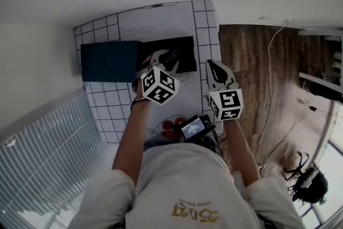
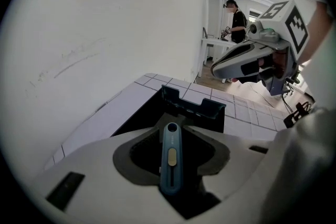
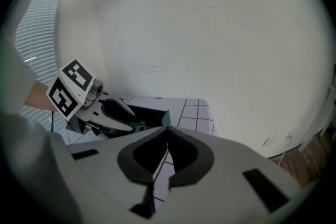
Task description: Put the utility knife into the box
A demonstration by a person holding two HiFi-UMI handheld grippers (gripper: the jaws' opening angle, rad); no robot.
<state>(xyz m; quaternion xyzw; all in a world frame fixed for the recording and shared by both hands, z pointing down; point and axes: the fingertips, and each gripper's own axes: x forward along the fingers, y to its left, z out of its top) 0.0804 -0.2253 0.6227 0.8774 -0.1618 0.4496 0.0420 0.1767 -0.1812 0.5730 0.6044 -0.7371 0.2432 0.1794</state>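
The blue utility knife (image 2: 170, 157) with a yellow slider stands between the jaws of my left gripper (image 2: 171, 131), which are shut on it. It hangs just over the open black box (image 2: 144, 120), whose teal far wall (image 2: 192, 107) shows ahead. In the head view my left gripper (image 1: 165, 60) is over the box (image 1: 185, 46), next to its dark teal lid (image 1: 110, 60); the knife is hidden there. My right gripper (image 1: 213, 68) hovers to the right of the box, shut and empty, tips touching (image 3: 167, 129).
The box rests on a white gridded table (image 1: 155, 19) against a white wall. Wooden floor (image 1: 252, 61) with cables lies to the right. A small screen device (image 1: 193, 127) and red items (image 1: 169, 127) sit near my chest. A person (image 2: 237, 21) stands far off.
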